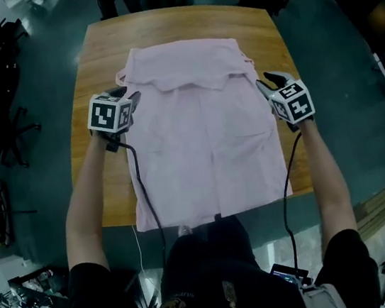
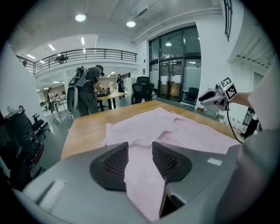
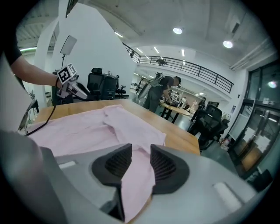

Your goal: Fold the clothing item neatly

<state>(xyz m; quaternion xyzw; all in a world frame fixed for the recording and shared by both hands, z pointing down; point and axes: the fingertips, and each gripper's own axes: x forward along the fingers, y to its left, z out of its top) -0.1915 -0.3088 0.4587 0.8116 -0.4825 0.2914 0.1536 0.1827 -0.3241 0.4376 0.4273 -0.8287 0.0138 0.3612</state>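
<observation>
Nearest to us are our 2 forearms, each with 1 black cable running along it. Each arm ends in 1 gripper carrying 1 marker cube (image 1: 109, 113).

The left gripper (image 2: 140, 147) has its 2 fingers (image 2: 114, 162) spread apart. Pink cloth shows through the gap between them, but neither pad presses on it. The right gripper (image 3: 141, 149) is the same: its 2 fingers are apart, cloth lies in the gap, and nothing is pinched. In the head view, both grippers hang at the side edges of the garment, the left at its left edge and the right at its right edge, level with each other.

There is 1 pale pink shirt (image 1: 206, 147), lying spread flat along the middle of the 1 wooden table (image 1: 90, 71). Its near edge reaches the table's near edge. At its far end a band of cloth is folded back over the body, leaving an uneven edge across it. Bare wood shows to the left, to the right and beyond the shirt.

Farther off, 1 person (image 2: 87, 89) bends over a second table, with dark office chairs (image 2: 143, 89) on the grey floor around it and a railed balcony above.
</observation>
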